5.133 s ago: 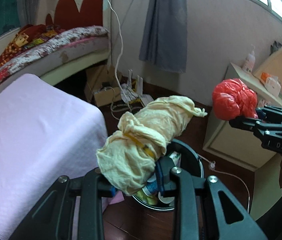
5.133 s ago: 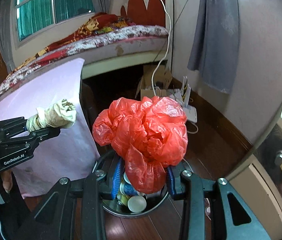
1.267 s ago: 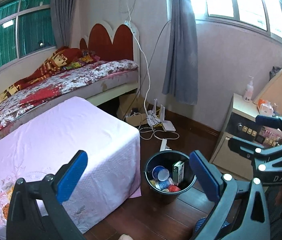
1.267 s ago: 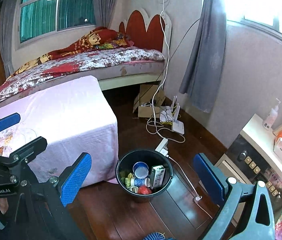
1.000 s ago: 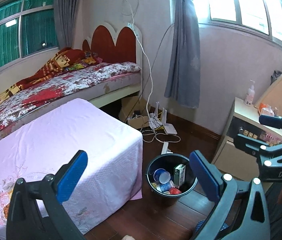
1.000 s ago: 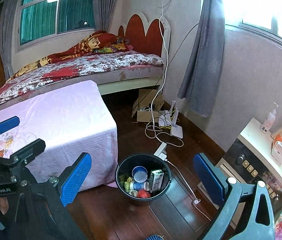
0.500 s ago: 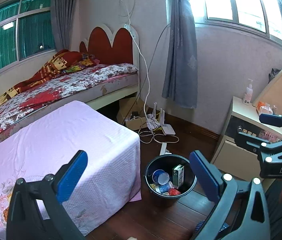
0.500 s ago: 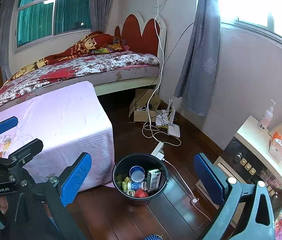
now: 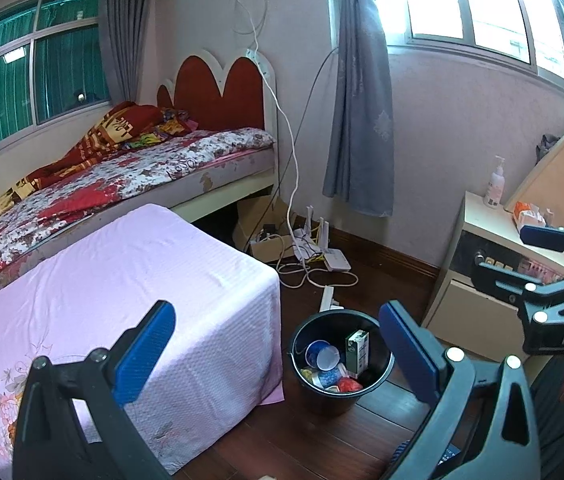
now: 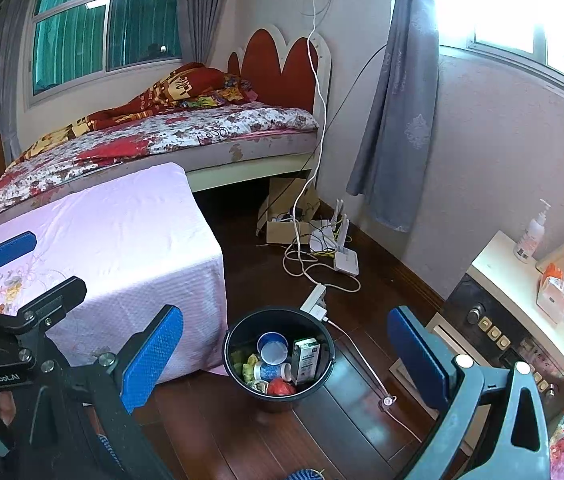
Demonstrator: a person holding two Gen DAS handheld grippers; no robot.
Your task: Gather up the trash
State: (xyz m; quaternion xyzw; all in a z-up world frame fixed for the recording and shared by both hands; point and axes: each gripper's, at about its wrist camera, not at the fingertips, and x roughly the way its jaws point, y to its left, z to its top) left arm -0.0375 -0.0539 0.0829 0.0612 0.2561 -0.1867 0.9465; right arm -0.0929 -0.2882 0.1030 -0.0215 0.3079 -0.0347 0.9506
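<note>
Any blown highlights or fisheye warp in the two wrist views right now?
Left wrist: window at the top right is blown out; dark vignette in the corners; curtain and walls bow.
Right wrist: window clips to white and washes out the frame; wall beneath curves strongly; bin stays sharp and evenly lit.

Both views are taken from above, tilted down toward the floor, well back from the bin (image 9: 341, 354). The left wrist view is aimed between its spread fingers, with the right gripper (image 9: 537, 268) seen at its right edge. The right wrist view sits further right, with the left gripper (image 10: 26, 268) at its left edge. Bin (image 10: 279, 360), bed (image 10: 170, 136) and curtain (image 9: 361, 120) are shared.
</note>
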